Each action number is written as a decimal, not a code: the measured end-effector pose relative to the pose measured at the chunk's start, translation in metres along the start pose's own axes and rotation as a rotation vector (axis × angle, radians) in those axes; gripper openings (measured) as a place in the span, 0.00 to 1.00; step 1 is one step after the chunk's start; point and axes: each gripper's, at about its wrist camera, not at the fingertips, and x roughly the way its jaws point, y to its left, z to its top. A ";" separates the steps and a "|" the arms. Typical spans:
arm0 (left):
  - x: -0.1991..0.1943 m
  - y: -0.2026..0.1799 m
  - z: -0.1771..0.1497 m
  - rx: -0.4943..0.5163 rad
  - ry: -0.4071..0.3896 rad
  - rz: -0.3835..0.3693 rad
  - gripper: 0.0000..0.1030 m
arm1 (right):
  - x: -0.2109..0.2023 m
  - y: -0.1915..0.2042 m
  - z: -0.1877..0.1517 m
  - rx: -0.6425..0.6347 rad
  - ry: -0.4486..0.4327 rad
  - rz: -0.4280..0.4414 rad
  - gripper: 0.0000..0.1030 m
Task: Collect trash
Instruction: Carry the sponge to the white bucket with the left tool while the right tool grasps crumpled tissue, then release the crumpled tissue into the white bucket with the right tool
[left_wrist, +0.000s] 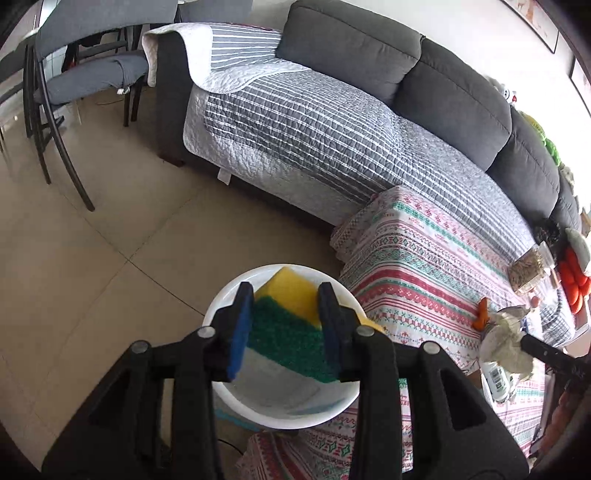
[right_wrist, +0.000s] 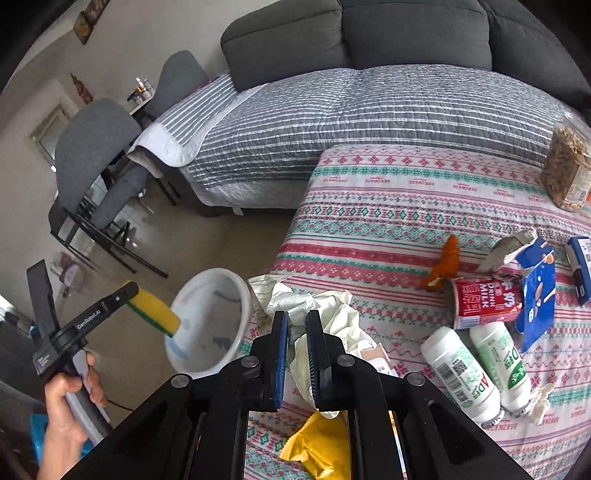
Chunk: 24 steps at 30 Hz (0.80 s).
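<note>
Left tool (left_wrist: 284, 325) grips sponge (left_wrist: 291, 317) directly over white bin (left_wrist: 221, 306), lower centre of frame; right tool (right_wrist: 297, 350), clamped on crumpled paper (right_wrist: 332, 314), stands right of bin, farther off.

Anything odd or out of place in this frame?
Yes. The left tool holds a yellow-and-green sponge over the white bin, which looks clean rather than like trash. The right tool grips crumpled paper; bottles and cartons lie toppled on the patterned cloth.
</note>
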 end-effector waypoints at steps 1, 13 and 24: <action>0.002 0.002 0.000 -0.006 0.005 -0.006 0.41 | 0.002 0.002 0.000 -0.006 0.001 -0.001 0.11; -0.003 0.007 -0.009 0.000 0.079 0.167 0.96 | 0.014 0.015 -0.003 -0.059 0.014 -0.006 0.11; -0.030 0.024 -0.033 0.118 0.115 0.256 0.99 | 0.047 0.054 -0.006 -0.120 0.062 0.051 0.11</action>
